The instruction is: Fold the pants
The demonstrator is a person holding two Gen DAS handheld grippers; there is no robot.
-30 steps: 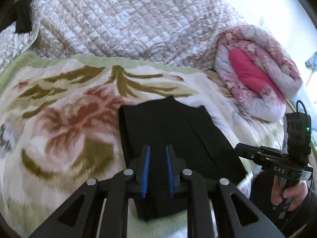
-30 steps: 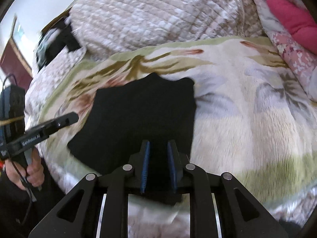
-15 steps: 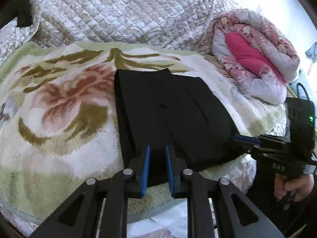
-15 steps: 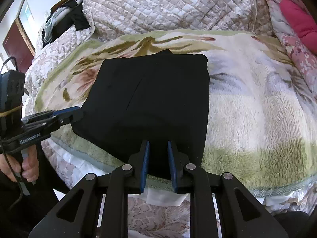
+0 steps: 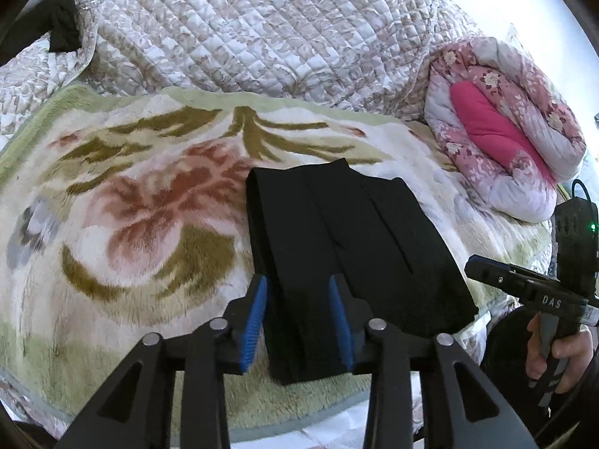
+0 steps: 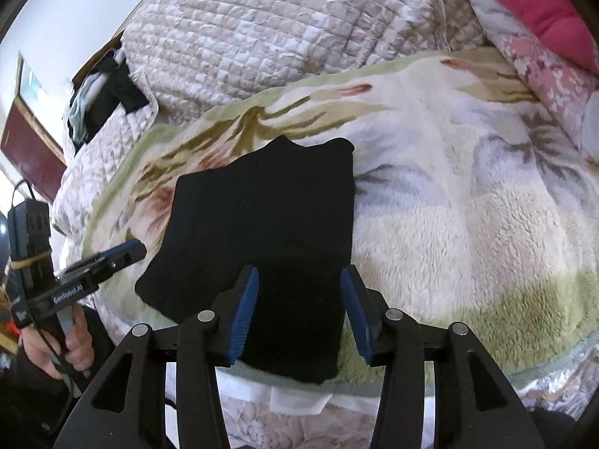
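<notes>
Left wrist view shows the black pants (image 5: 348,250) folded into a flat block on a fleecy floral blanket (image 5: 123,224), one near corner lying between the two blue pads of the left gripper (image 5: 298,314); its jaws are opening and the pads stand clear of the cloth on both sides, so nothing is gripped. Right wrist view has the other near corner of the pants (image 6: 269,232) lying between the pads of the right gripper (image 6: 299,308), whose jaws are also opening, with a gap at each pad and the cloth released. There is one pair of pants, two grippers and two hands: the right gripper (image 5: 486,271) shows at 3 o'clock in the left view, held by the right hand (image 5: 558,348), and the left gripper (image 6: 123,256) shows at 9 o'clock in the right view, held by the left hand (image 6: 71,340). One blanket covers the bed, with a white sheet (image 6: 295,398) showing below its near edge. Beyond it, at 12 o'clock, lies a beige quilted bedspread (image 5: 262,33); at 2 o'clock one rolled pink floral duvet (image 5: 505,131). Dark clothes (image 6: 101,101) lie at 10 o'clock, with a white wall (image 6: 71,11) behind.
</notes>
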